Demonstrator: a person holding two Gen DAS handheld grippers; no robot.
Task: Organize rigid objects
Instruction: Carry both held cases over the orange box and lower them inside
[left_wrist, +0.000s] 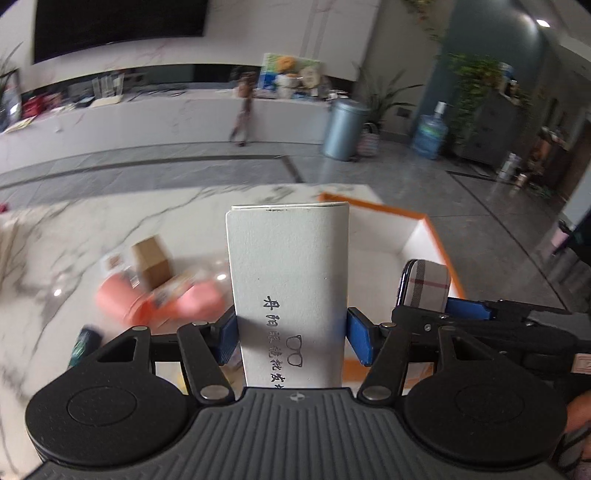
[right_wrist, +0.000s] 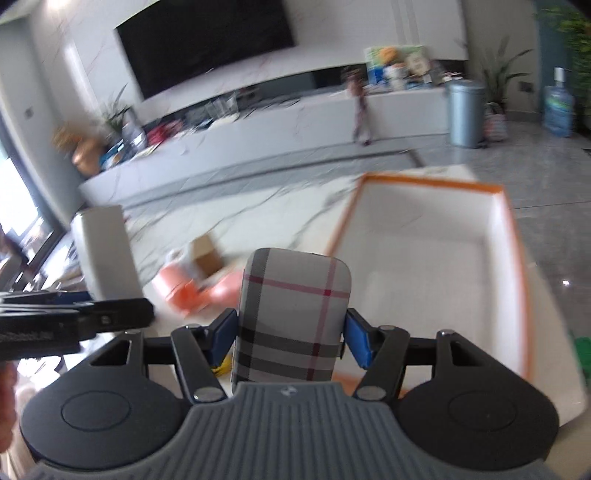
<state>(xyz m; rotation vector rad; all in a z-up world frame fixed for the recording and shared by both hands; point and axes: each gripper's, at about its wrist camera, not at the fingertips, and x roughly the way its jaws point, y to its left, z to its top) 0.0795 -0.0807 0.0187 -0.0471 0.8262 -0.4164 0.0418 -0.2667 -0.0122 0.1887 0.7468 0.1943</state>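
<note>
Gripping a white box (left_wrist: 288, 280), left gripper (left_wrist: 291, 334) pinches it between its blue pads, held up above the marble table (left_wrist: 55, 258). Right gripper (right_wrist: 290, 338) clamps a plaid case (right_wrist: 291, 314), also lifted. Orange-rimmed tray (right_wrist: 509, 236) sits just beyond on the right, pink items (left_wrist: 199, 299) and a cardboard box (left_wrist: 153, 260) blurred on the left.

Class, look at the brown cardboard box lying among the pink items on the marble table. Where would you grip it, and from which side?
Judging from the blurred frames, grip the brown cardboard box across its two flat side faces, coming down from above. Its top looks free, while pink items crowd its base, so a low sideways approach seems blocked. Both tools are full now: left tool holds a white case, right tool a plaid case.
</note>
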